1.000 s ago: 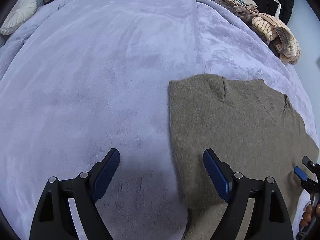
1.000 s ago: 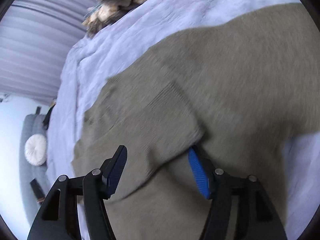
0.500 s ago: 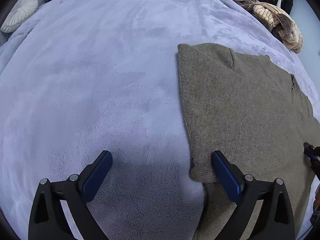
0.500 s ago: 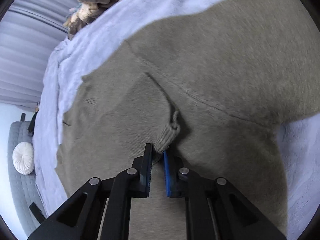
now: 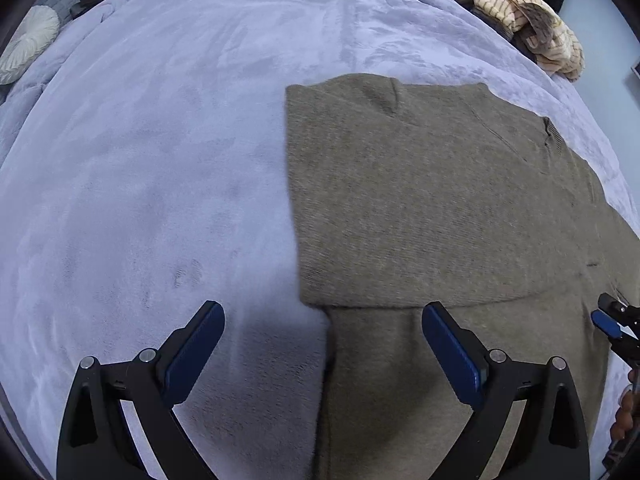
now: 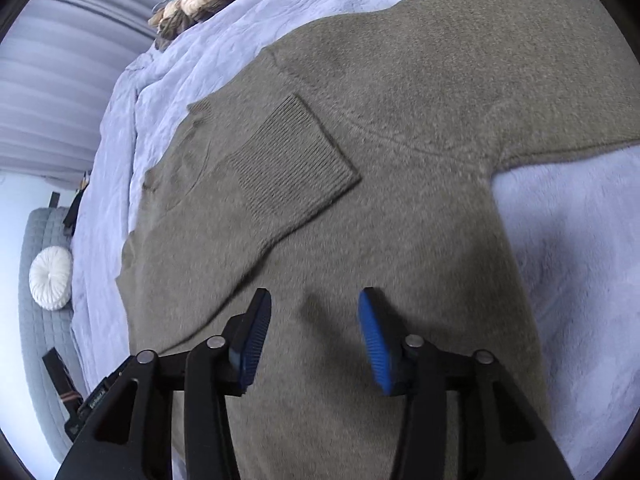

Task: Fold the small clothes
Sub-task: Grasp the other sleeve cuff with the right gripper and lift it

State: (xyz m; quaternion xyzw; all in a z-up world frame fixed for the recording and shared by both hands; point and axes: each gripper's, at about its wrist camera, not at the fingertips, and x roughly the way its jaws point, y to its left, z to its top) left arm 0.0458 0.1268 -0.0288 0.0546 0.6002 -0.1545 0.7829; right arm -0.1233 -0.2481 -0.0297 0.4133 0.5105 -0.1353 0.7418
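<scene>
An olive-brown knit sweater [image 5: 420, 208] lies flat on the lilac blanket [image 5: 160, 160], one side folded over its body. My left gripper [image 5: 324, 344] hangs wide open above the sweater's left edge, nothing between its pads. In the right wrist view the sweater [image 6: 400, 120] fills the frame, and a sleeve with a ribbed cuff [image 6: 292, 160] lies folded across its chest. My right gripper [image 6: 312, 336] hovers over the sweater below that cuff. Its jaws are opening and hold nothing. The right gripper's tip [image 5: 612, 320] also shows at the far right of the left wrist view.
A heap of striped and brown clothes [image 5: 520, 16] lies at the far edge of the bed, with dark garments behind it. A round white cushion [image 6: 50, 278] rests on a grey sofa [image 6: 36, 320] beside the bed. Bare blanket stretches left of the sweater.
My right gripper was shut on the sleeve cuff half a second ago; it has let go and pulled back, leaving the cuff flat on the sweater. The left gripper shifted right along the sweater's edge.
</scene>
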